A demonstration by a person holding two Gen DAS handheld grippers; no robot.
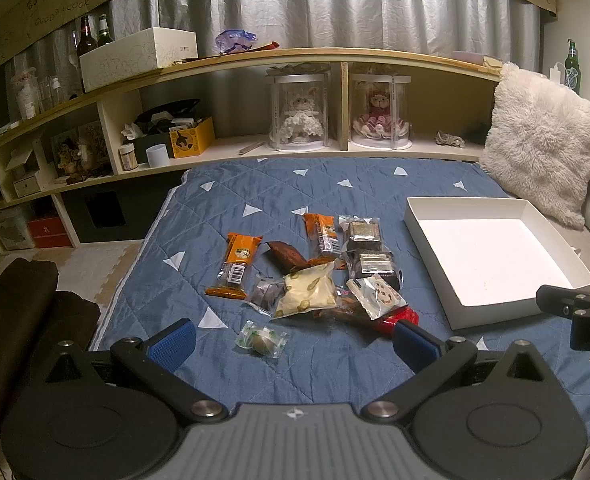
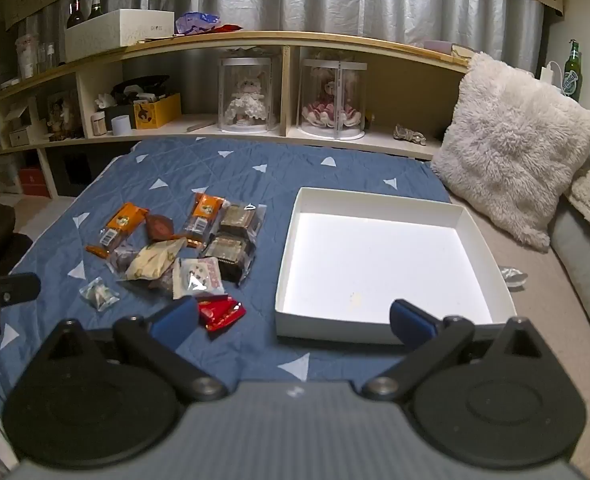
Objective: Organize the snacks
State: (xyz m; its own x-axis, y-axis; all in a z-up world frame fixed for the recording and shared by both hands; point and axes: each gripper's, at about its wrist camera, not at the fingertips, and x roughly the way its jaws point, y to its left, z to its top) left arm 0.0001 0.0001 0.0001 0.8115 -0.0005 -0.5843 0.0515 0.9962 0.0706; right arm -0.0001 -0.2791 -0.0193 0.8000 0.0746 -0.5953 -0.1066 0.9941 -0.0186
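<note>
A heap of wrapped snacks lies on a blue quilt (image 1: pixel 335 192): two orange bars (image 1: pixel 237 264) (image 2: pixel 122 225), a cream pouch (image 1: pixel 307 289) (image 2: pixel 156 261), dark cake packs (image 1: pixel 365 246) (image 2: pixel 235 240), a white cartoon packet (image 1: pixel 377 295) (image 2: pixel 197 278), a red packet (image 2: pixel 220 312) and a small clear-wrapped sweet (image 1: pixel 261 340) (image 2: pixel 98 294). A shallow white box (image 1: pixel 491 256) (image 2: pixel 383 260) sits empty to the right of the heap. My left gripper (image 1: pixel 293 340) hangs open just short of the heap, the small sweet between its fingers' line. My right gripper (image 2: pixel 295 318) is open before the box's near wall.
A fluffy cream cushion (image 2: pixel 515 148) leans behind the box. A long wooden shelf (image 2: pixel 255 38) with doll cases, a yellow box and bottles runs along the back under grey curtains. Dark folded cloth (image 1: pixel 19 320) lies left of the quilt. The right gripper's body (image 1: pixel 579 308) shows at the left view's edge.
</note>
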